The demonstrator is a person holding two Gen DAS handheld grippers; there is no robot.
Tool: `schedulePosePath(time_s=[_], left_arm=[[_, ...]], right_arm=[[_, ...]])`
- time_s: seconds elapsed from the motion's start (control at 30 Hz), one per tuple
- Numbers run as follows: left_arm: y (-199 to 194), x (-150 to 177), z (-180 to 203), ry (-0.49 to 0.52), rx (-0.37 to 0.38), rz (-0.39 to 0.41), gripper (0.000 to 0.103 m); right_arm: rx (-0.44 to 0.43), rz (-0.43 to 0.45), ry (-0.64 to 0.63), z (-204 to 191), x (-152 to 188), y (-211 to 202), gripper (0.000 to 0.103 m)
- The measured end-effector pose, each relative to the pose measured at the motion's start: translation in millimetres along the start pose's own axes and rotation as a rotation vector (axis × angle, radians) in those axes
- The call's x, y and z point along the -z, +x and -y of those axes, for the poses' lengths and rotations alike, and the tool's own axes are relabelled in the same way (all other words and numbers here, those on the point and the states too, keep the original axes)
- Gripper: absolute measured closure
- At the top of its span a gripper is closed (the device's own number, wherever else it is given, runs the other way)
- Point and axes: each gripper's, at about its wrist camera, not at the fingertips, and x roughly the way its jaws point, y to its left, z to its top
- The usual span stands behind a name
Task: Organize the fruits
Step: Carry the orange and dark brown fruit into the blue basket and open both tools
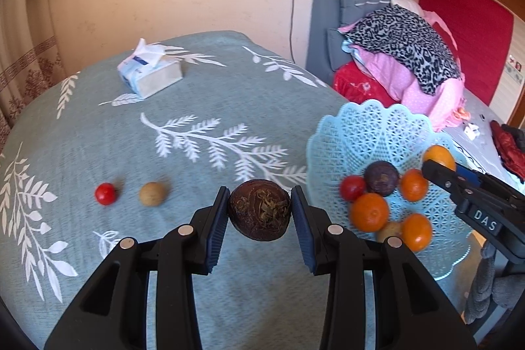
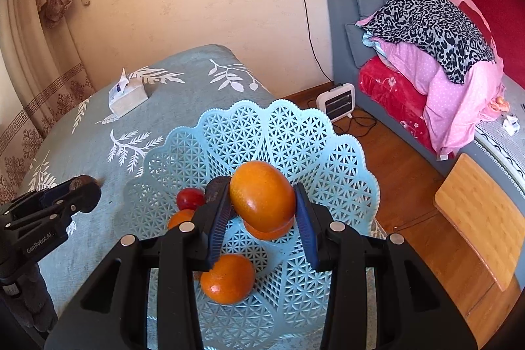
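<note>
Left gripper (image 1: 259,209) is pinching a dark brown round fruit (image 1: 260,209), both blue pads pressed on its sides, fruit held clear above the teal leaf-print cloth (image 1: 197,107). Dried stem end faces the camera.

Right gripper (image 2: 262,202) is pinching an orange fruit (image 2: 262,196), pads against both sides, held over the light blue lattice basket (image 2: 295,133).

Relative to the left gripper:
- basket just to its right, at the cloth's edge
- in the basket: red tomato (image 1: 352,187), dark purple fruit (image 1: 382,177), several oranges (image 1: 369,211), one pale fruit partly hidden under them
- to its left on the cloth: tan round fruit (image 1: 152,193), then a second red tomato (image 1: 105,193) further left, the two apart
- tissue pack (image 1: 149,72) well ahead and left, near the far edge of the cloth

Relative to the right gripper:
- directly below and behind the held orange: another orange, the red tomato, the dark fruit, mostly hidden by the left finger
- one more orange nearer the camera, below the left finger
- left gripper off to its left, beside the basket, dark fruit in its tips

Beyond the cloth: small heater (image 2: 336,102) on the wood floor, bed with piled bedding (image 2: 426,31) to the right, wooden board (image 2: 482,218) at far right.
</note>
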Motion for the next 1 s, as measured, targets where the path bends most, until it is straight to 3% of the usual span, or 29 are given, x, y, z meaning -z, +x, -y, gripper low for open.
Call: schedulePosePath(time_s=[0.57,0.77,0.9,1.0], left_arm=[[3.3,1.3,49.4,0.058,0.132,-0.014,0.063],[0.6,-0.2,44.5,0.038,0.121,-0.004,0.057],[-2.7,-1.1,37.3,0.02,0.103,0.008,0.043],[-6.3,-2.4,28.3,-0.001,0.086,0.018,0.04]], right_arm=[[0.007,0.022,0.051,10.3,-2.7,-4.1,0.055],[0.013,0.036,0.048,9.8,-3.3,-7.9,0.055],[0.013,0.042,0.046,8.7,-3.8,-10.3,0.055],[0.015,0.051,0.053,9.3,-4.4,-13.2,0.055]])
